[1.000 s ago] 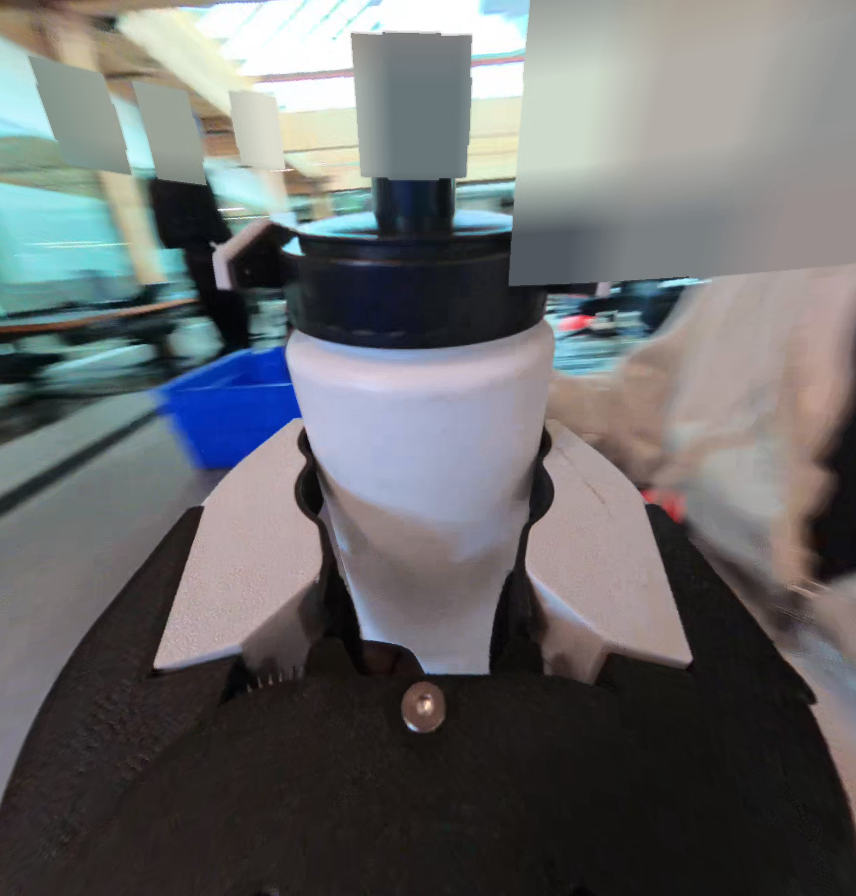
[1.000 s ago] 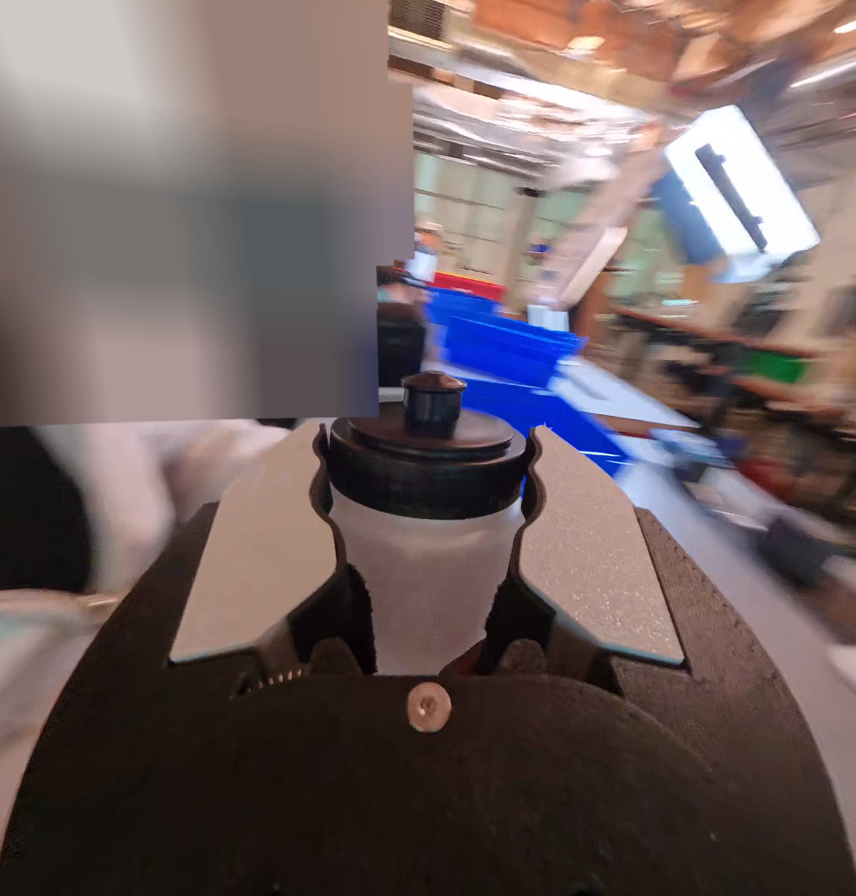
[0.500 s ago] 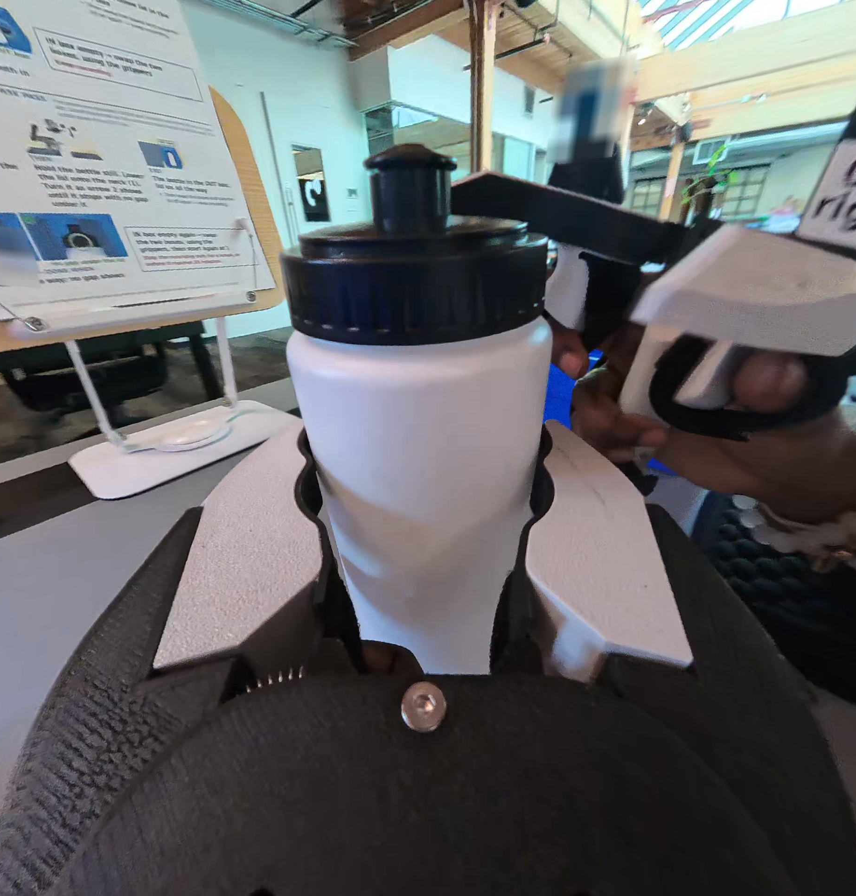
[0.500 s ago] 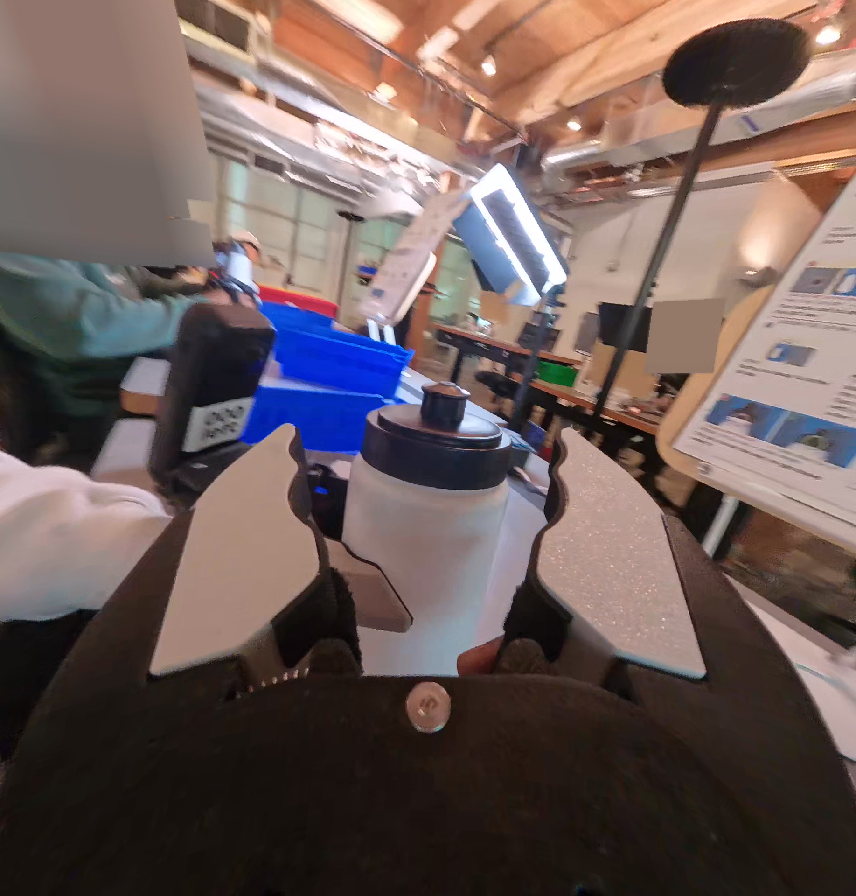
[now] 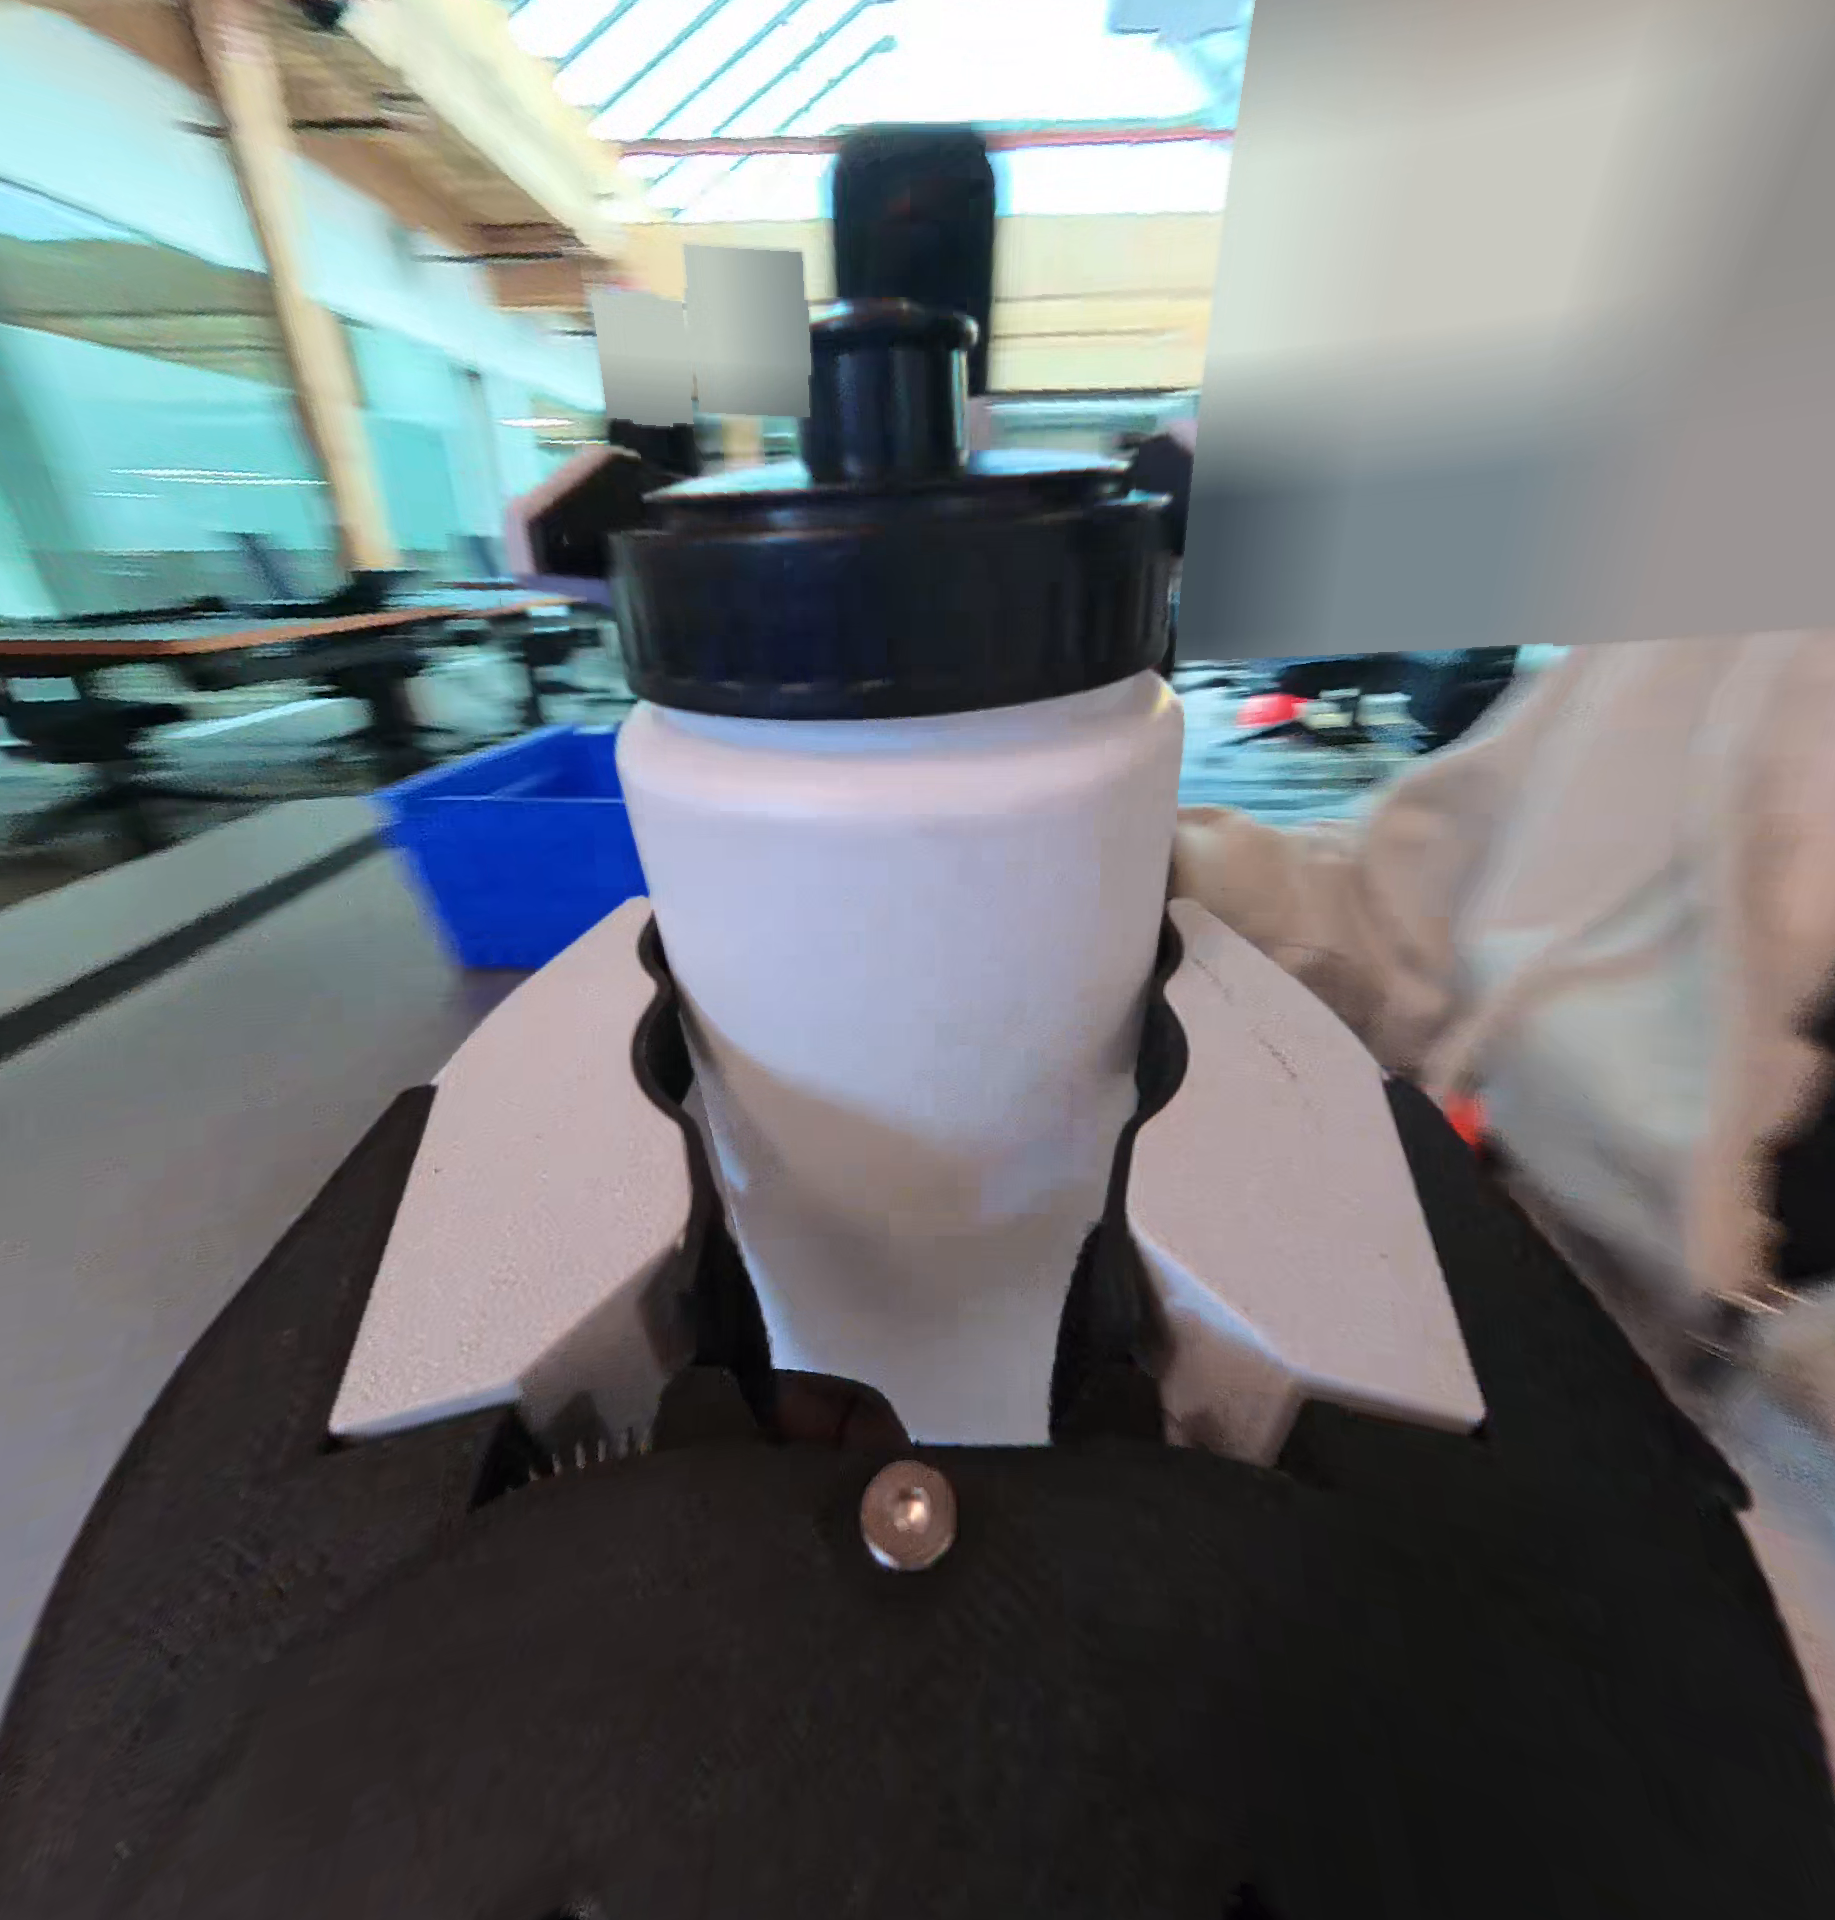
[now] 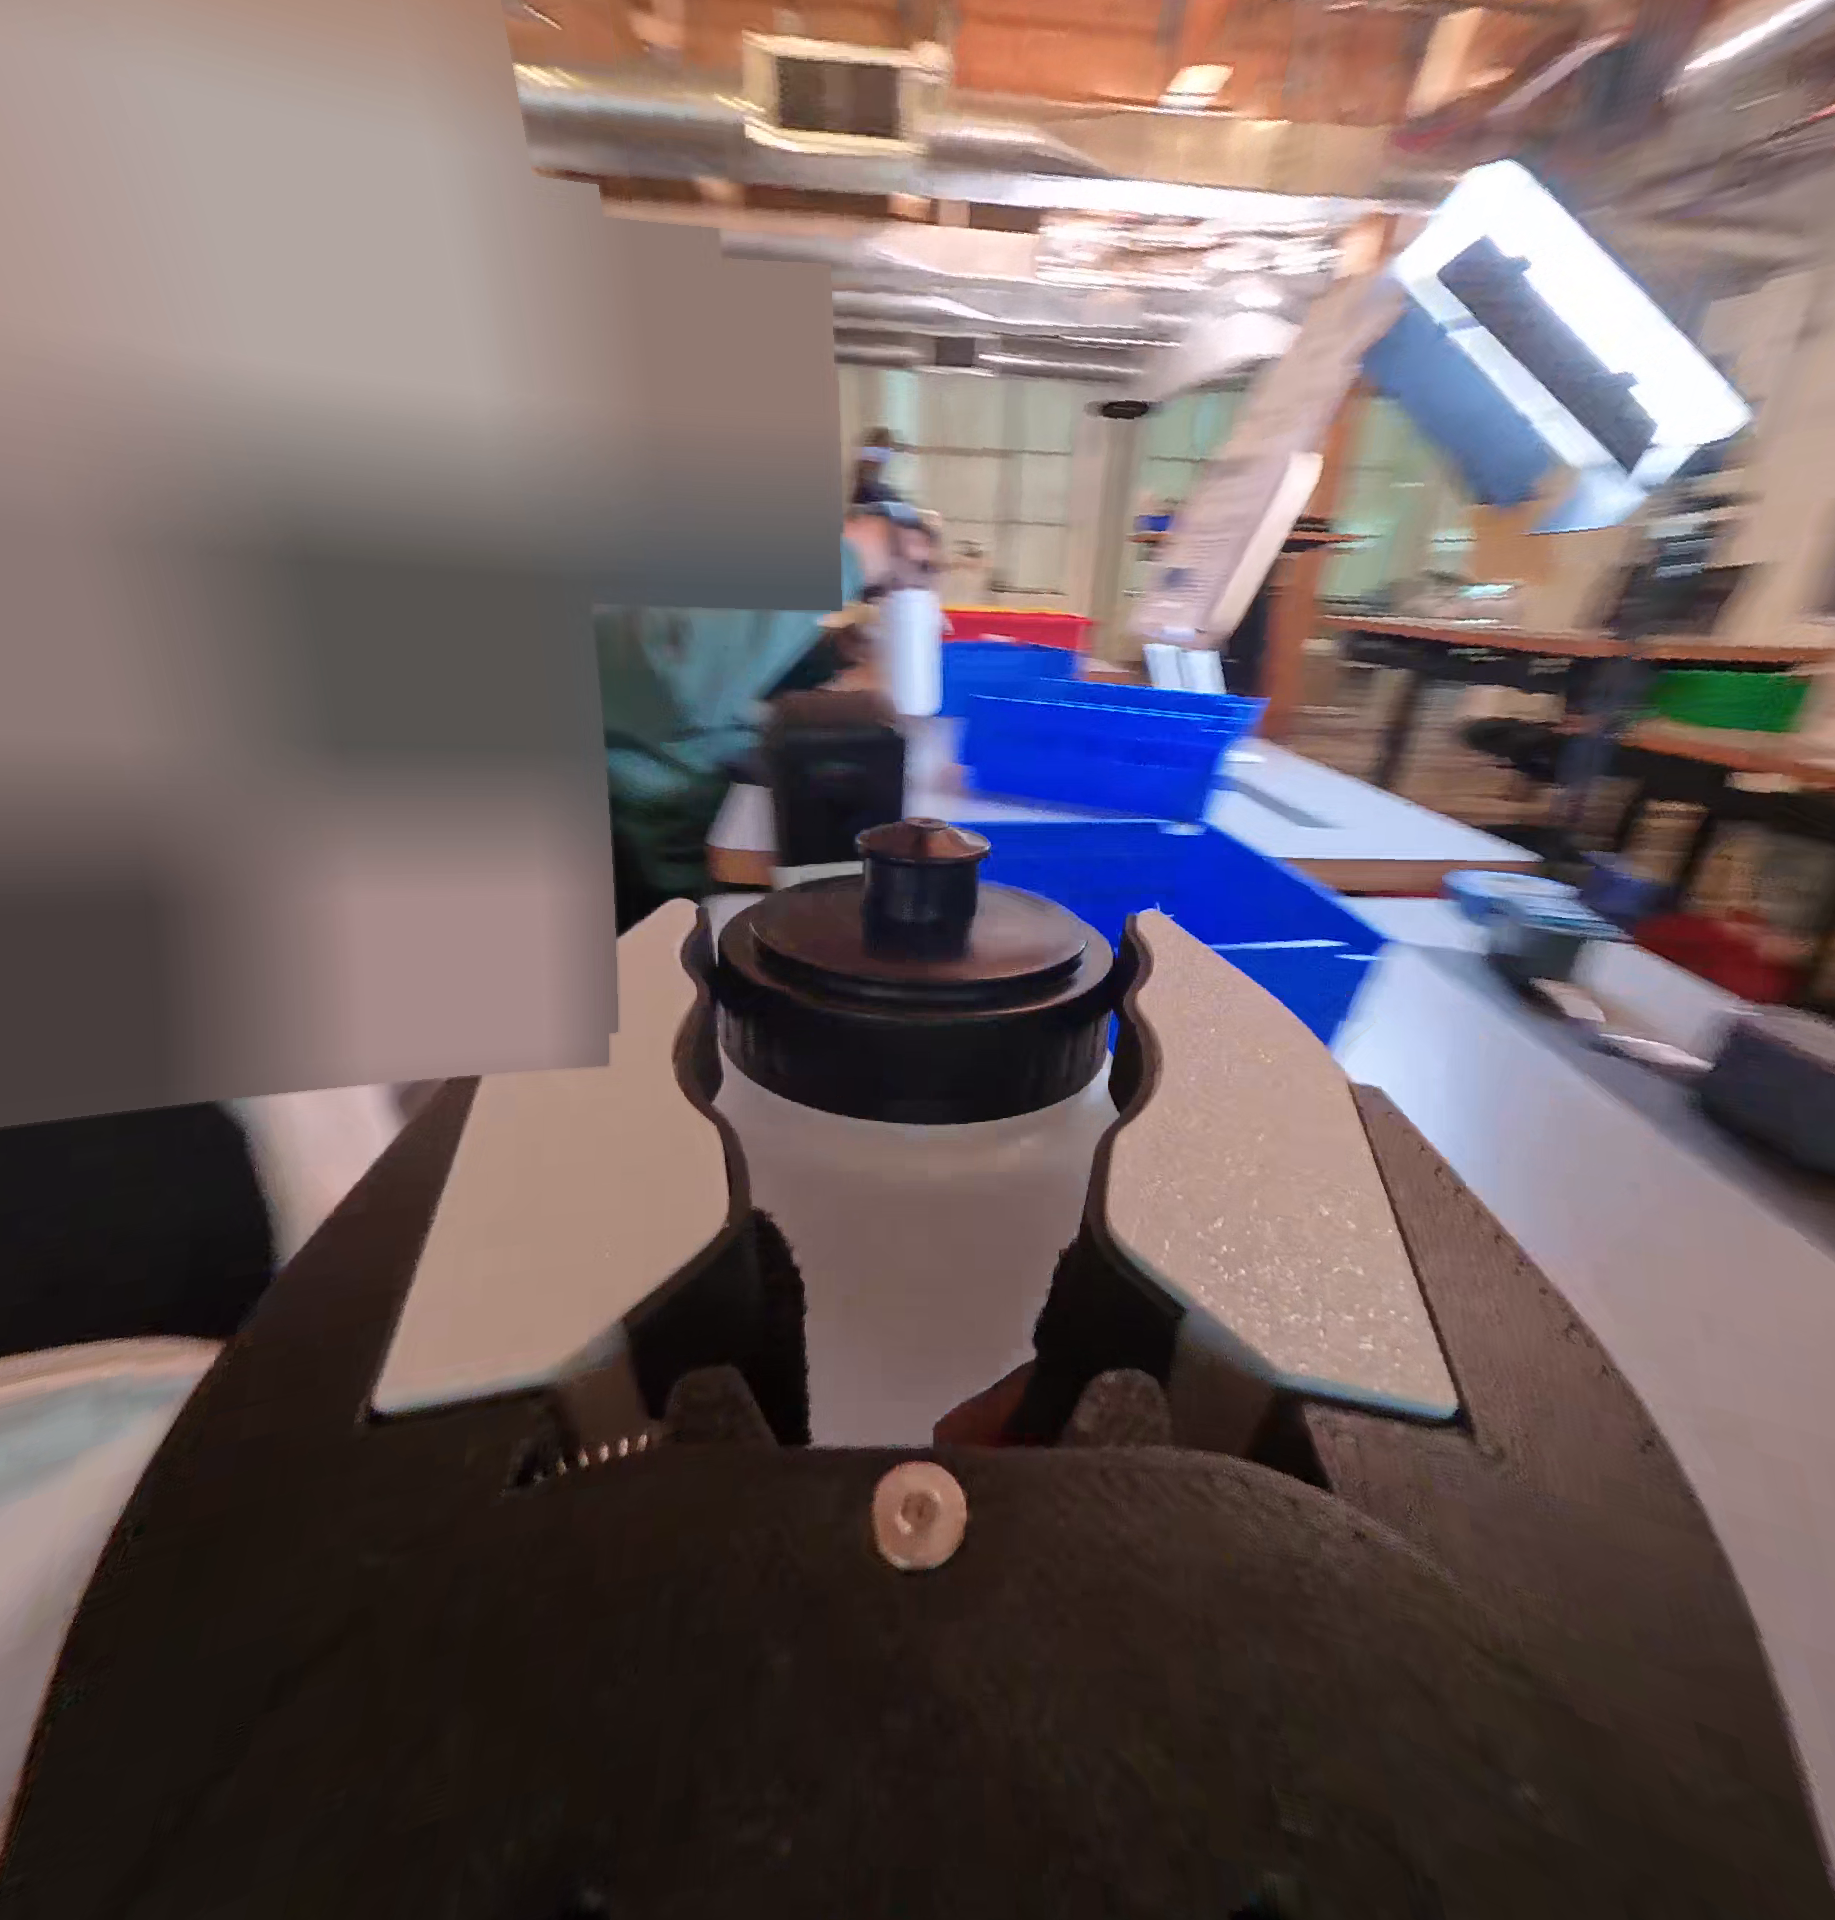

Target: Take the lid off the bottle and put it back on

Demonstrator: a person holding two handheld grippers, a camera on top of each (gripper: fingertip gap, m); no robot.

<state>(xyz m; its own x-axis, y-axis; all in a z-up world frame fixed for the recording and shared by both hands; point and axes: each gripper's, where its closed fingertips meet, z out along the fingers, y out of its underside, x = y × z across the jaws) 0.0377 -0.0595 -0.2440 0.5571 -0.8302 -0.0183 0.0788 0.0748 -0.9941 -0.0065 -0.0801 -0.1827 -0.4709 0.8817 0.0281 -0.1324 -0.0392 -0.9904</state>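
We start at the left hand-held gripper (image 5: 905,1039): its two pale grey fingers (image 5: 539,1184) are clamped on the body of the white plastic squeeze bottle (image 5: 897,935), low on the tapering part, with the bottle upright and pointing away from the camera. We read this grip as the anchor: it holds the body from turning while the top is worked.

The right hand-held gripper (image 6: 913,997) is closed around the same bottle higher up. Its scalloped finger (image 6: 1245,1174) notches sit on either side of the black ribbed screw lid (image 6: 913,1029), touching or very nearly touching its rim; we judge it to be gripping the lid. The notches suit a round rim, so the lid would turn with the wrist.

The lid is fully seated on the bottle, with its black pull spout (image 6: 921,883) standing upright. From this alone we cannot tell whether it waits to be unscrewed or has just been screwed back.

Further out, a pale sleeve (image 5: 1515,935) lies to the right of the bottle in the left wrist view. A blue plastic bin (image 5: 518,842) sits on the grey bench (image 5: 165,1143) behind. The bottle seems to be held above the bench, not standing on it. The background is motion-blurred.
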